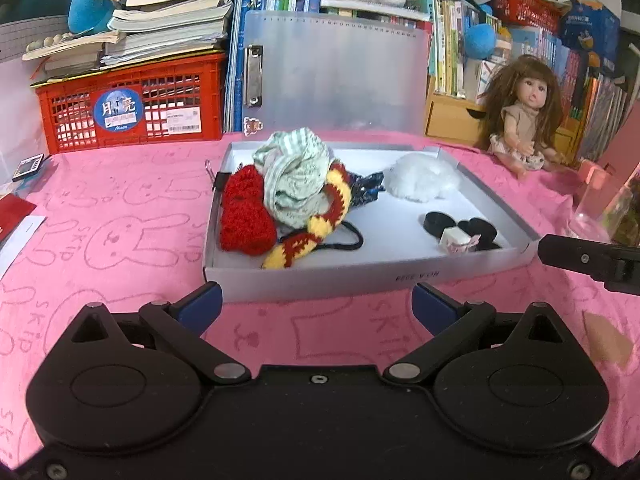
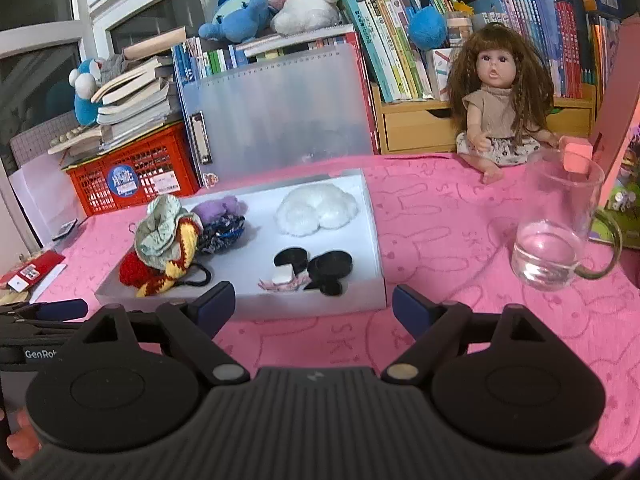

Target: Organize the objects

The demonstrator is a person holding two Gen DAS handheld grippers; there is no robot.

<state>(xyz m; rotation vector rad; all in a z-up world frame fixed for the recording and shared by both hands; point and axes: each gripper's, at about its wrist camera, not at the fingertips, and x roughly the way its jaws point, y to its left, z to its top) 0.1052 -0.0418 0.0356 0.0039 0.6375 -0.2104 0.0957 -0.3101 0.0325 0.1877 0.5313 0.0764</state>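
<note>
A shallow white box (image 1: 304, 276) (image 2: 372, 216) lies on the pink cloth. In it are a red knitted piece (image 1: 244, 216) (image 2: 130, 272), a green striped cloth (image 1: 296, 176) (image 2: 160, 228), a red-and-yellow knitted band (image 1: 320, 224) (image 2: 176, 268), a white fluffy piece (image 1: 420, 178) (image 2: 316, 208), black round pieces (image 1: 480, 230) (image 2: 332, 268) and a small white cube (image 1: 456, 242) (image 2: 284, 278). My left gripper (image 1: 318, 306) is open and empty just before the box's near wall. My right gripper (image 2: 314, 306) is open and empty, also before the box.
A doll (image 1: 524, 116) (image 2: 500, 96) sits at the back right. A glass mug (image 2: 556, 236) stands right of the box. A red crate (image 1: 132, 108) (image 2: 132, 172) with stacked books is at the back left. A frosted clipboard folder (image 1: 340, 76) (image 2: 280, 116) stands behind the box.
</note>
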